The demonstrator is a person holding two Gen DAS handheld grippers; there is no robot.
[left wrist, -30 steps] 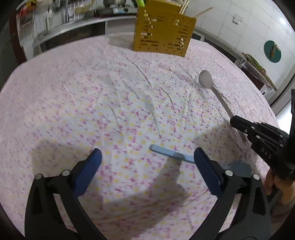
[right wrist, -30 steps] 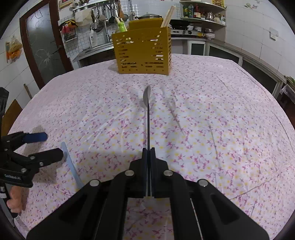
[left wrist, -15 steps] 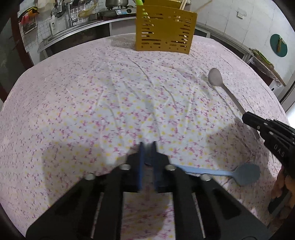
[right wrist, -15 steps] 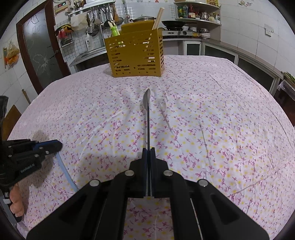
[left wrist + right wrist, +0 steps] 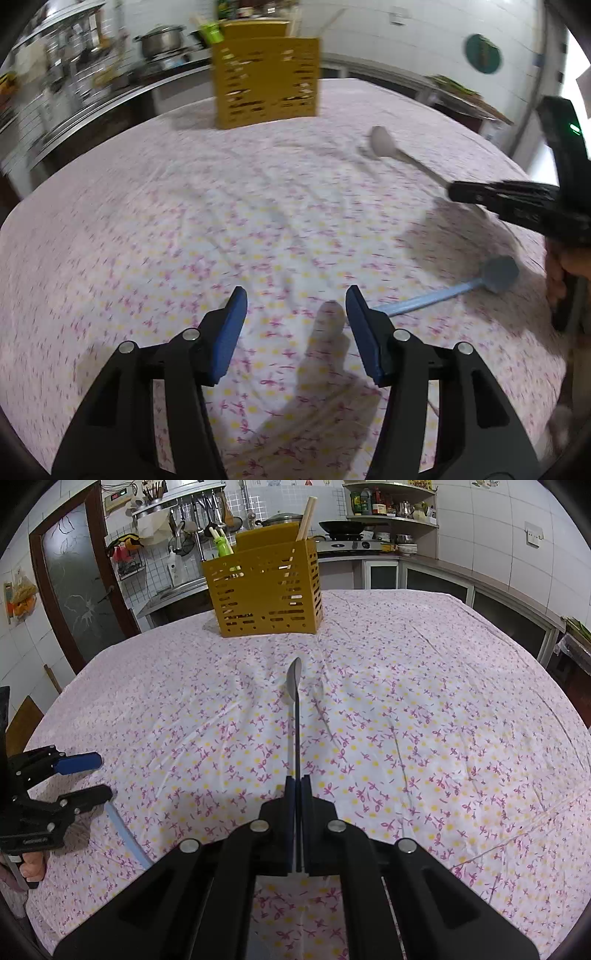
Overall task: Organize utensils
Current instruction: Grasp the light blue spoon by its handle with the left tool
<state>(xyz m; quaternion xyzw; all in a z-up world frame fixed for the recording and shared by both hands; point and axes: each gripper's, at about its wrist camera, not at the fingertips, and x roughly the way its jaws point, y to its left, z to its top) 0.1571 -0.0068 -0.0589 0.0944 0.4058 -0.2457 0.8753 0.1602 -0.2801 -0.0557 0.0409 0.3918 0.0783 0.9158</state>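
A home kitchen: hanging ladles point(image 5: 207, 515), a wok point(image 5: 341, 526) on a stove, tiled walls, shelves of bottles point(image 5: 384, 498)

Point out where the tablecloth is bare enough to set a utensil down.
Bare: the wide stretch between the yellow holder and both grippers, and the cloth's right side. Crowded: the near-left edge, where the blue spoon lies by the left gripper.
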